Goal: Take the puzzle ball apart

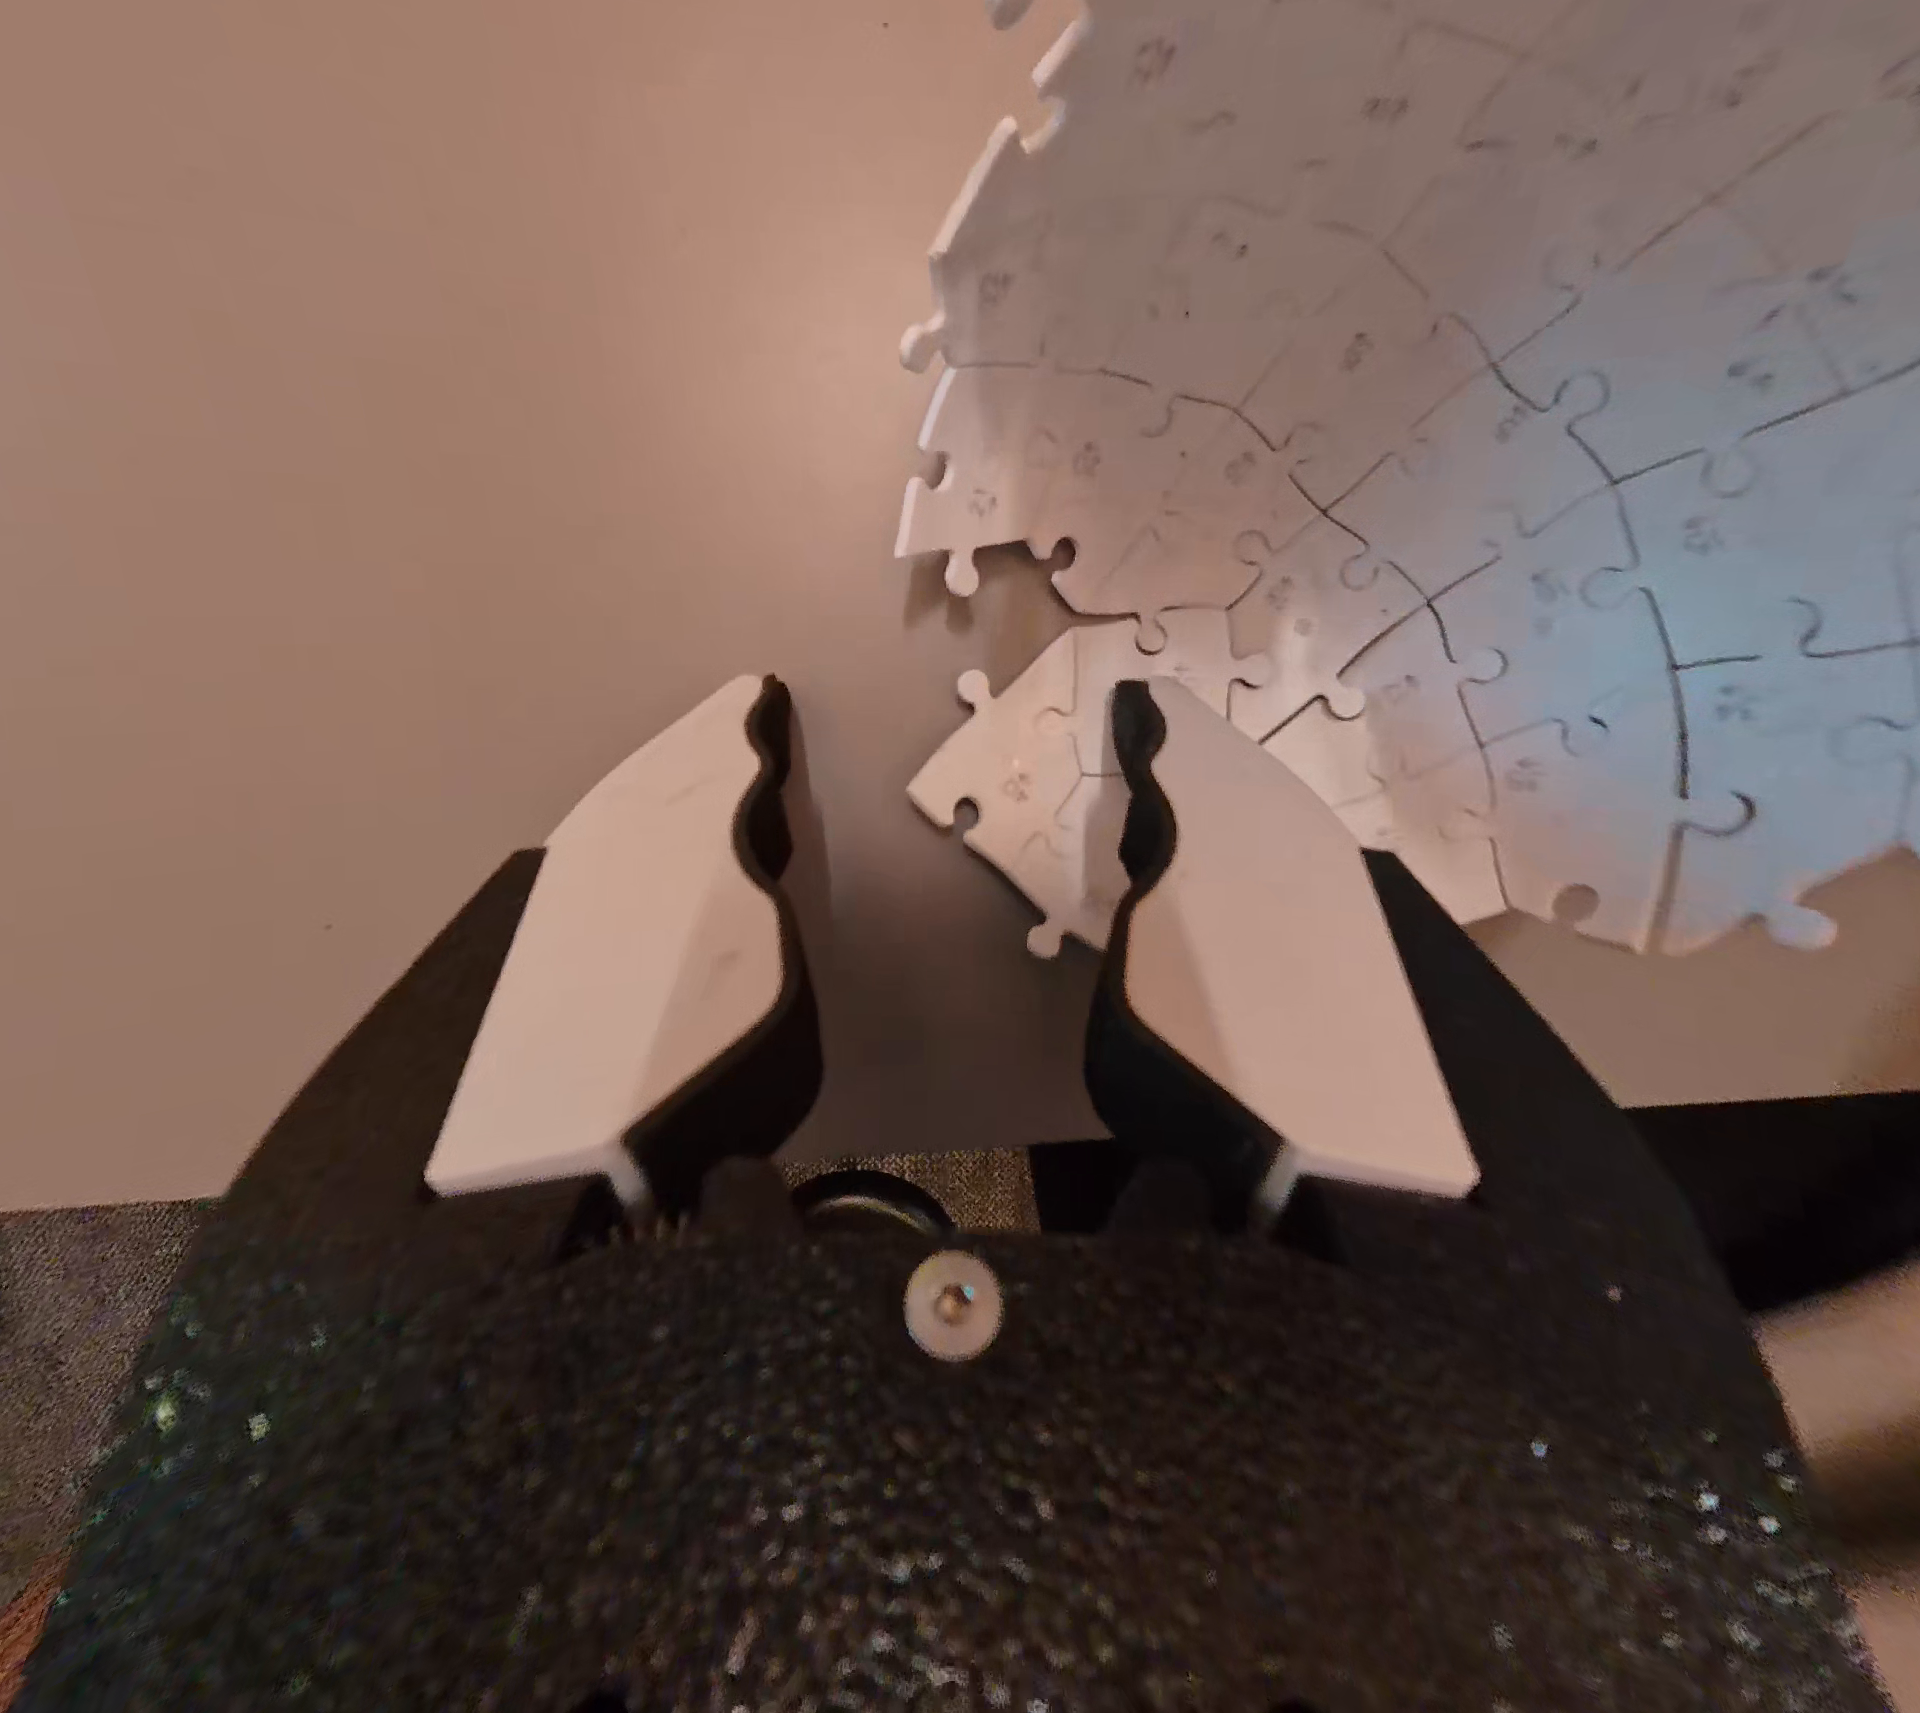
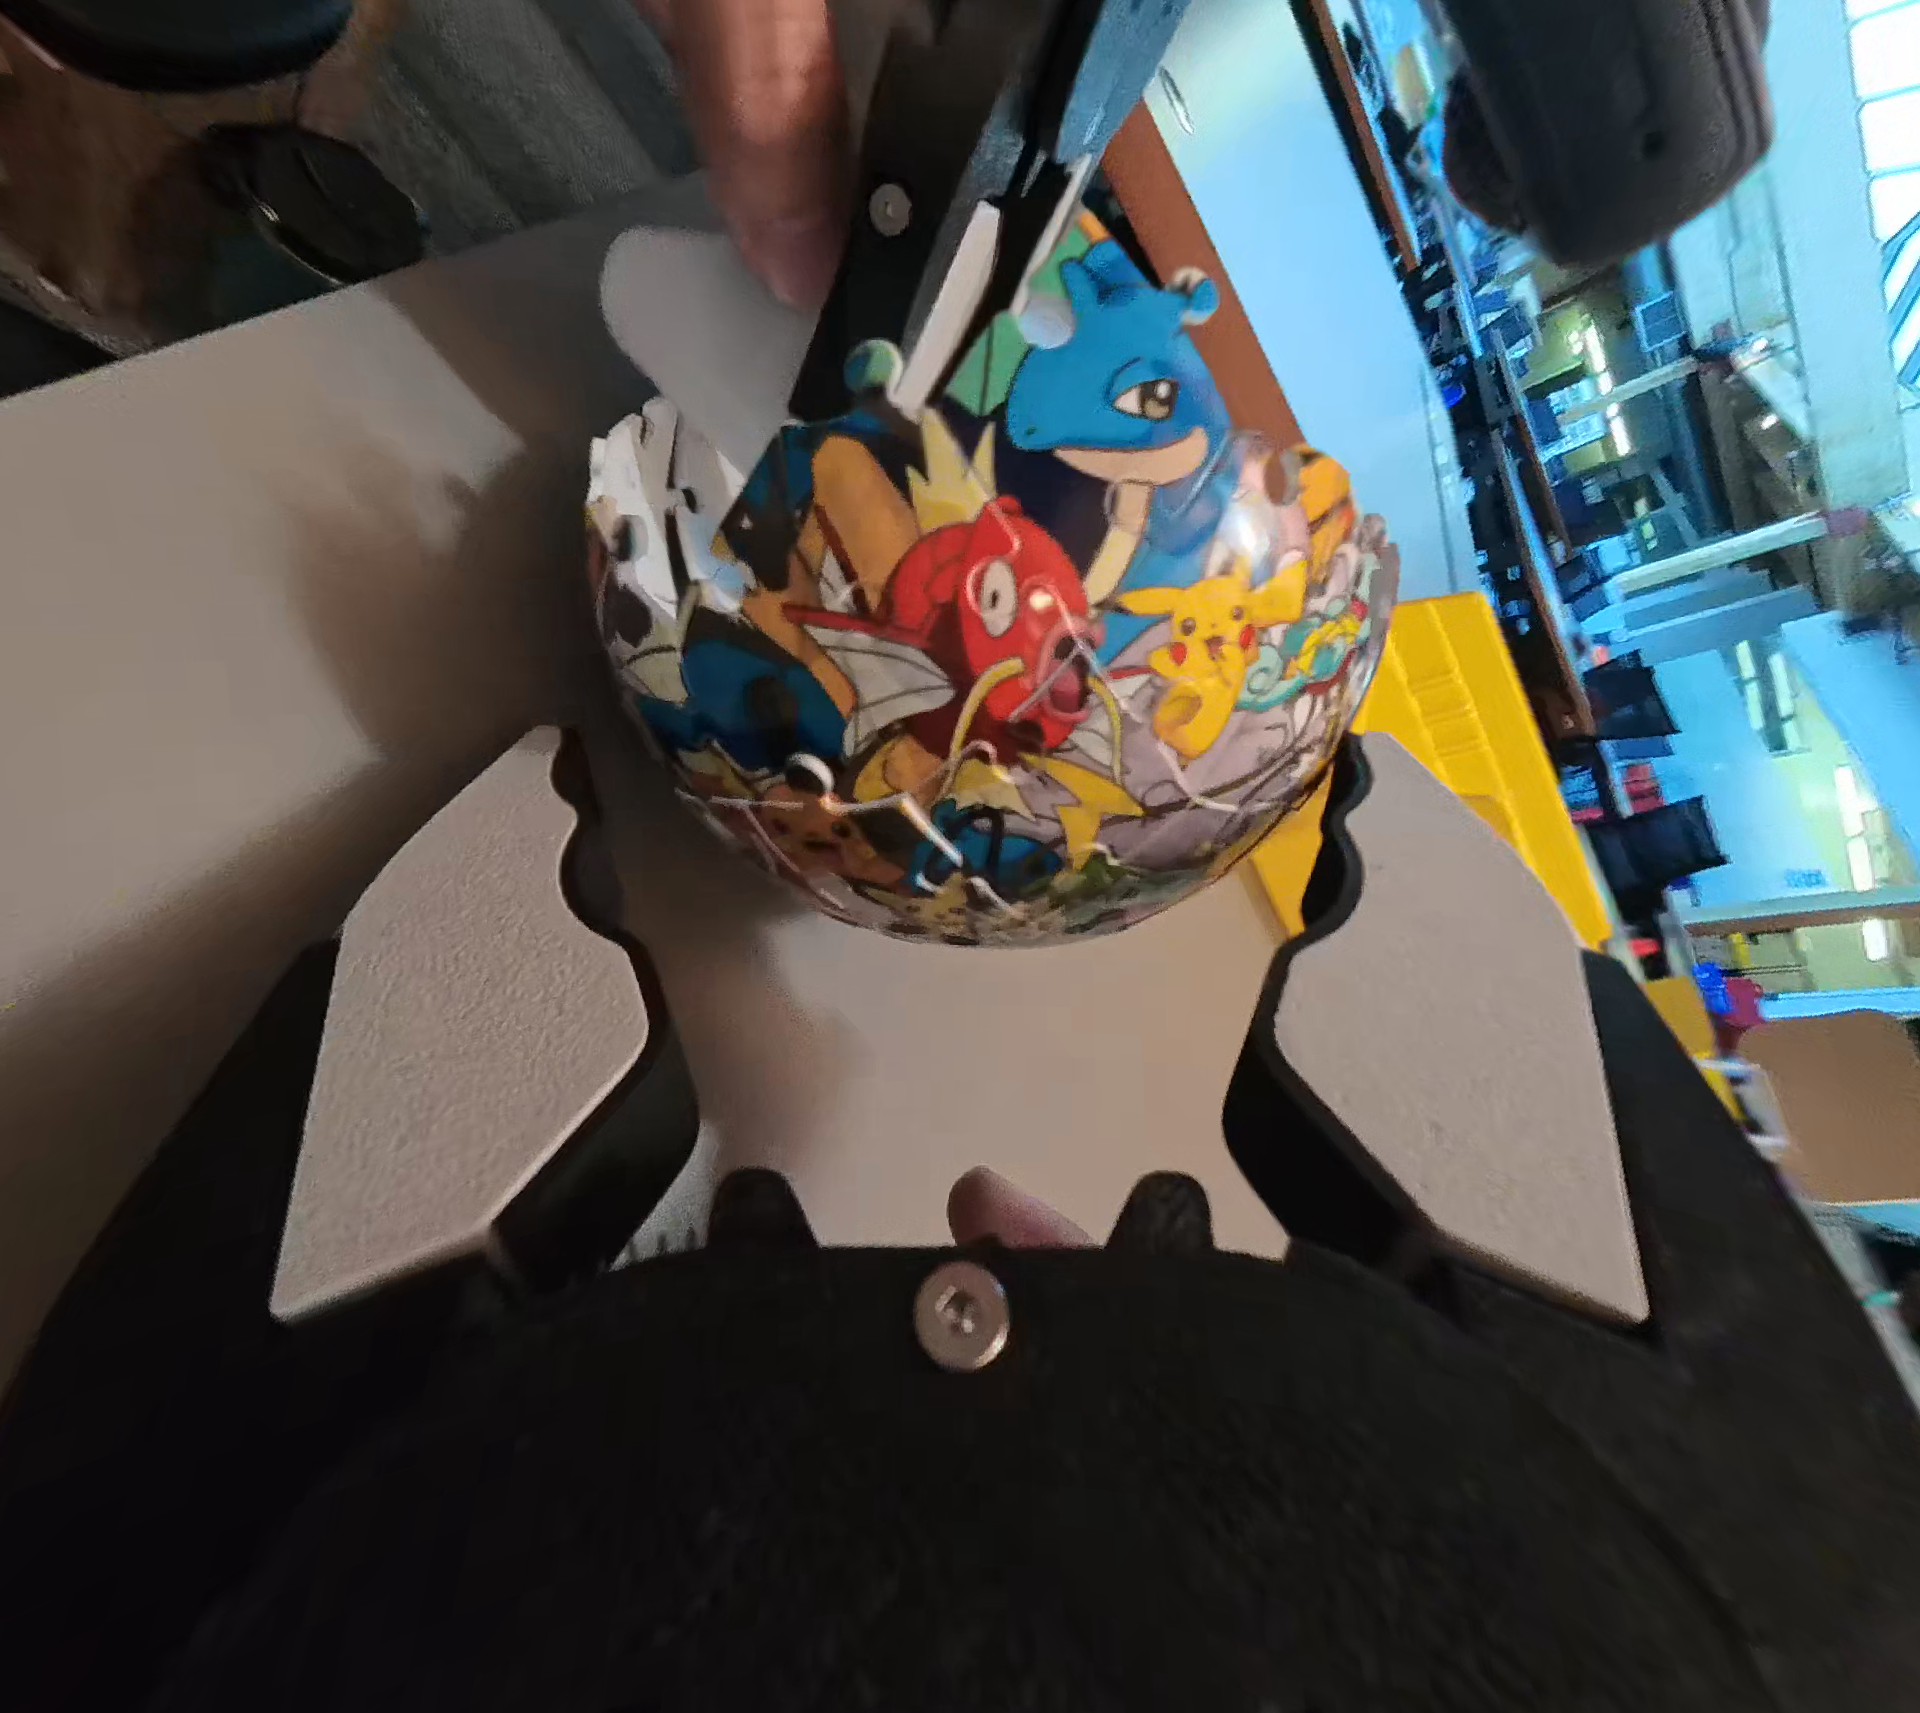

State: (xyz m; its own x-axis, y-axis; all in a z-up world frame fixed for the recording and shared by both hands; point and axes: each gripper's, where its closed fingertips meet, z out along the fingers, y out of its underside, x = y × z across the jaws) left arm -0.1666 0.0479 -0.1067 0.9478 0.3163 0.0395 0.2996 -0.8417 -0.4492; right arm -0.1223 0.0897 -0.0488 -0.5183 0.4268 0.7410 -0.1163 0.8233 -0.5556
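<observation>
Left wrist view, bottom up: left gripper [image 1: 951, 707] spread apart, nothing between the fingers, just bare table [image 1: 416, 313] in the gap. Just past the right fingertip [image 1: 1138, 713], a small loose chunk of white puzzle pieces [image 1: 1013, 780], partly hidden behind that finger. Beyond it, filling the right side of the frame, the puzzle ball [image 1: 1507, 416] seen from its white inside, a hollow bowl with a jagged edge, top blurred.

Right wrist view: right gripper [image 2: 961, 754] opened wide and clamped on the ball [image 2: 997, 655], both pads pressing its lower sides, colourful cartoon print facing the camera. Open rim toward the upper part of the frame, over the table edge. Further up, other gripper at the rim with a hand [image 2: 769, 105] on it. Far right, blurry room with a yellow bin [image 2: 1475, 749].
</observation>
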